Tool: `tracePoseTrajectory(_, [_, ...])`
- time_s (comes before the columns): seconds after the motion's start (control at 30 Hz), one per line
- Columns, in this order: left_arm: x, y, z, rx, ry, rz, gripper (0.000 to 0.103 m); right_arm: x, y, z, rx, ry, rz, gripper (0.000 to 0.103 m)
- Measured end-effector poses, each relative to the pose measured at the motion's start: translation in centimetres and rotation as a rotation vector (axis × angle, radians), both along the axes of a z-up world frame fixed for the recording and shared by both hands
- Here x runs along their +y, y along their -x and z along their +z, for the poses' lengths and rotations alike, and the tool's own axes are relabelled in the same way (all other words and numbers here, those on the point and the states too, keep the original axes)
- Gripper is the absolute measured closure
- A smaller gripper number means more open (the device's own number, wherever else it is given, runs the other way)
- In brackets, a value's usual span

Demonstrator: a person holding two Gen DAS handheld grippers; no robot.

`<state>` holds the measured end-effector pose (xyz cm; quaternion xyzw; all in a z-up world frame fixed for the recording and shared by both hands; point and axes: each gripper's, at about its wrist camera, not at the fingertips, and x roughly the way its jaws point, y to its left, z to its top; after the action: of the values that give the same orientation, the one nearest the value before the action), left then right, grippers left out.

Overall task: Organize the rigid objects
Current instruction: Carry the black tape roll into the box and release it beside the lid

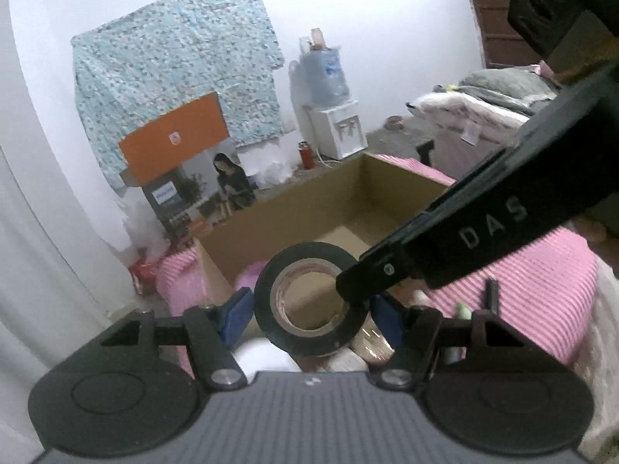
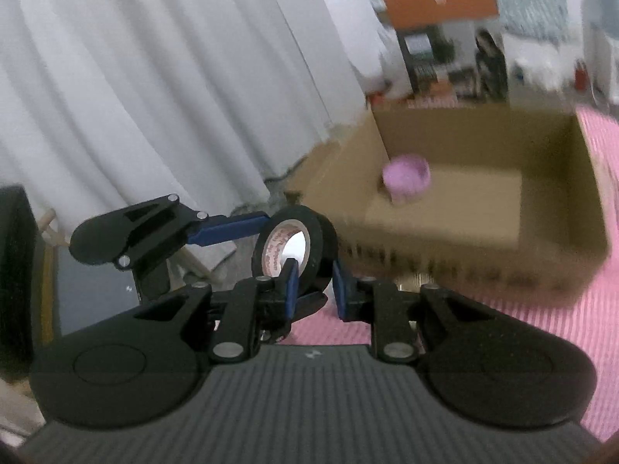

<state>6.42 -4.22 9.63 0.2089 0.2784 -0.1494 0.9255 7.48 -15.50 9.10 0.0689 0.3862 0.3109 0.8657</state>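
Observation:
A black tape roll (image 1: 305, 259) with a pale core hangs in the air in front of an open cardboard box (image 1: 294, 208). My left gripper (image 1: 311, 319) has its blue pads against the roll's two outer sides, across its width. From the right, my right gripper (image 1: 352, 290) reaches in and pinches the ring's wall. In the right wrist view the right gripper (image 2: 315, 286) is shut on the tape roll (image 2: 321, 232), one pad on each flat face. A blue finger of the left gripper (image 2: 228, 228) touches the roll's far side. A pink cup (image 2: 406, 181) stands inside the box (image 2: 464, 232).
The box rests on a pink striped cloth (image 1: 522, 278). Small items lie on the cloth below the left gripper, among them a green one (image 1: 462, 309). Behind are a water dispenser (image 1: 336, 131), an orange-topped carton (image 1: 174, 135), a red bottle (image 1: 306, 154) and white curtains (image 2: 154, 77).

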Motion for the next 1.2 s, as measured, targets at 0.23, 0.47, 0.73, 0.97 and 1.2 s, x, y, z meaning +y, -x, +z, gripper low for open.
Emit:
tracePoseTrajectory(0.23, [0.6, -9.0, 1.1, 0.154, -0.01, 0.016, 0.035, 0.2, -8.0, 1.6, 0.045, -0.009, 0.016, 0.083])
tracePoseTrajectory(0.47, [1.6, -18.2, -2.9, 0.444, 0.004, 0.042, 0.035, -0.3, -17.2, -3.2, 0.301, -0.044, -0.013, 0.082])
tracePoseTrajectory(0.73, [1.9, -22.3, -7.4, 0.663, -0.01, 0.086, 0.035, -0.4, -21.6, -9.3, 0.528, -0.052, -0.023, 0.082])
tracePoseTrajectory(0.97, [-0.2, -23.3, -9.2, 0.675, -0.156, 0.075, 0.035, 0.5, -23.8, -11.8, 0.631, -0.037, -0.011, 0.08])
tracePoseTrajectory(1.2, [-1.0, -23.7, -9.2, 0.697, -0.186, 0.087, 0.035, 1.5, -24.8, -13.4, 0.686, -0.023, 0.011, 0.08])
